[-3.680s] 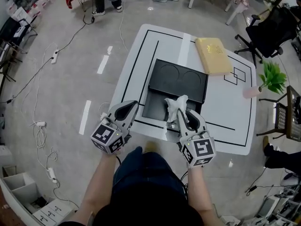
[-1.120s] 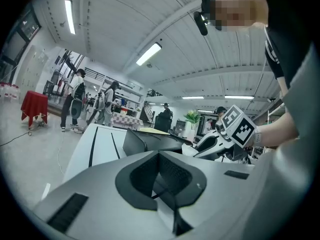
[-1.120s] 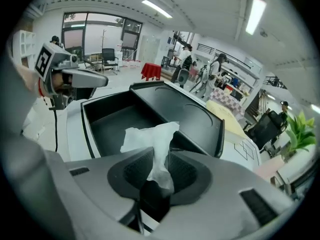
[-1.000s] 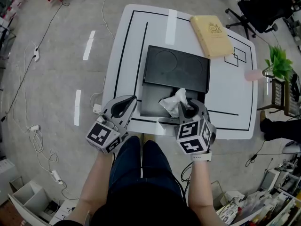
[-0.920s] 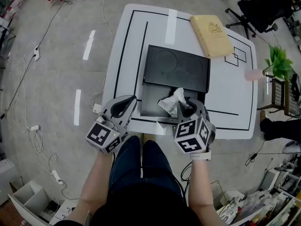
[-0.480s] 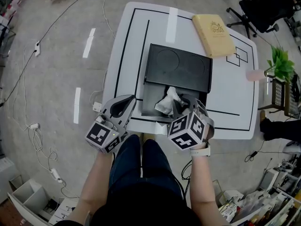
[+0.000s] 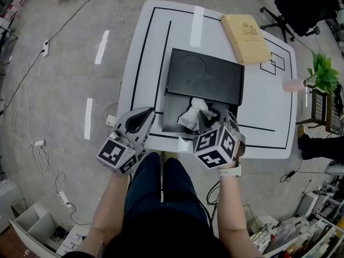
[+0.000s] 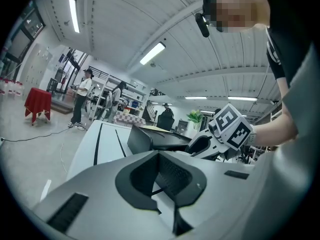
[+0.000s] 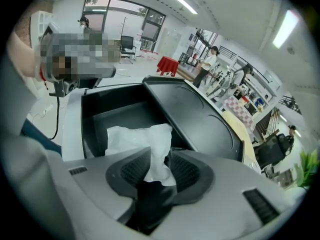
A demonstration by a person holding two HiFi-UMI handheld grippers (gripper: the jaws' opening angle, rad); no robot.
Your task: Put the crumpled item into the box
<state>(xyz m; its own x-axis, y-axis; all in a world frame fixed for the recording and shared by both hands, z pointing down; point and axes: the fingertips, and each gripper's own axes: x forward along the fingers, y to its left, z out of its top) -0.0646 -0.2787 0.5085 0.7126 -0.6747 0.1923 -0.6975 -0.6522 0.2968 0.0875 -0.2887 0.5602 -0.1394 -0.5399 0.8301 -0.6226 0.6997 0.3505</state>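
Observation:
A black box point(image 7: 167, 118) stands on the white table point(image 7: 144, 47) with its lid point(image 7: 204, 81) laid open behind it. The crumpled white tissue point(image 7: 191, 114) rests inside the box, and a strip of it still hangs between the jaws of my right gripper point(image 7: 210, 120). In the right gripper view the tissue point(image 9: 129, 136) spreads over the box floor point(image 9: 117, 115); my right gripper point(image 9: 157, 156) has just been opening, and its pads stand apart from the strip. My left gripper point(image 7: 152, 113) hovers at the table's near edge, left of the box, shut and empty point(image 8: 159, 156).
A yellow book point(image 7: 246, 31) lies at the table's far right corner. A pink cup point(image 7: 293, 85) and a green plant point(image 7: 321, 73) stand just off the right edge. An office chair point(image 7: 301, 4) is beyond. Cables point(image 7: 37, 144) trail over the floor at left.
My right gripper has shifted left and down, lowering the tissue into the box, and its cube has rolled. Its jaws now stand wider. The left gripper has stayed put.

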